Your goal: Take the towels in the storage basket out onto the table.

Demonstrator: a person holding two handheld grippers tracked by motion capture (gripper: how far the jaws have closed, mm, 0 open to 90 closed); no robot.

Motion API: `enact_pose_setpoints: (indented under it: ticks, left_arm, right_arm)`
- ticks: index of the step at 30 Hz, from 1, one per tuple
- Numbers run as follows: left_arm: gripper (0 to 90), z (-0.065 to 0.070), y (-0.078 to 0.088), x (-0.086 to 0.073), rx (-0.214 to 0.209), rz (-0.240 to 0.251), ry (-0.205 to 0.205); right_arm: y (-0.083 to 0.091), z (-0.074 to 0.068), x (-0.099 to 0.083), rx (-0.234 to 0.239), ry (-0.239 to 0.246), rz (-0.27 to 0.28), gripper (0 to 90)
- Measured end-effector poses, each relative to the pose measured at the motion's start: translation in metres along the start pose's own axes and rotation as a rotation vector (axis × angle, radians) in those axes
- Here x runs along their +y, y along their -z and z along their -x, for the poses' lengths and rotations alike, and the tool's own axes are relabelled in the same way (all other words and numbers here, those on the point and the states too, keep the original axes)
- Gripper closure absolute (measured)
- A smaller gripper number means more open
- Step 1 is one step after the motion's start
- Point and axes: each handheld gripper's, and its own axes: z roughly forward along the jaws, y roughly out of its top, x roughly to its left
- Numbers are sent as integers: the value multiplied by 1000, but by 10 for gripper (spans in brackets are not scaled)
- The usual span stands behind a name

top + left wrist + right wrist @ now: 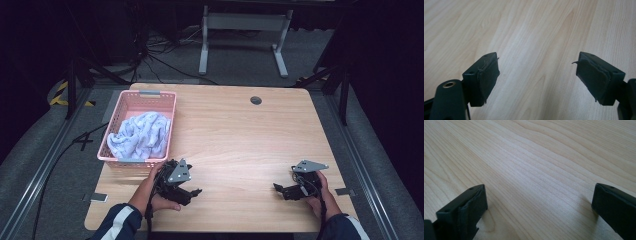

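A pink plastic basket (170,102) sits at the left edge of a pale wooden surface (240,135), holding a crumpled white cloth with a faint blue print (140,135). The cloth looks light, soft and floppy; it would likely sag and trail when lifted, so a pinch on a raised fold near the top of the heap seems the best hold. Just beside the basket's near corner, the left claw (192,192) hangs over bare wood, its jaws spread wide with nothing between them. Well apart on the right, the right claw (281,190) rests low near the wood, jaws likewise wide apart and empty.
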Motion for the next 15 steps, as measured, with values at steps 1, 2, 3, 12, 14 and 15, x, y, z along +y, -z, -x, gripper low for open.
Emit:
enact_pose_setpoints:
  ticks: [1, 2, 3, 12, 14, 15]
  left_arm:
    - [187, -2, 3, 0, 11, 8, -2]
    - [186, -3, 6, 0, 9, 13, 10]
    - [185, -5, 9, 0, 11, 29, 18]
    - [179, -14, 28, -1, 95, 41, 15]
    - [179, -16, 33, -1, 109, 49, 19]
    - [181, -18, 36, -1, 123, 52, 18]
  right_arm:
    - [0, 0, 0, 0, 0, 0, 5]
    - [0, 0, 0, 0, 0, 0, 5]
    - [0, 0, 0, 1, 2, 0, 4]
    - [0, 0, 0, 7, 4, 1, 4]
    - [0, 0, 0, 8, 10, 0, 4]
    - [0, 0, 0, 10, 7, 1, 4]
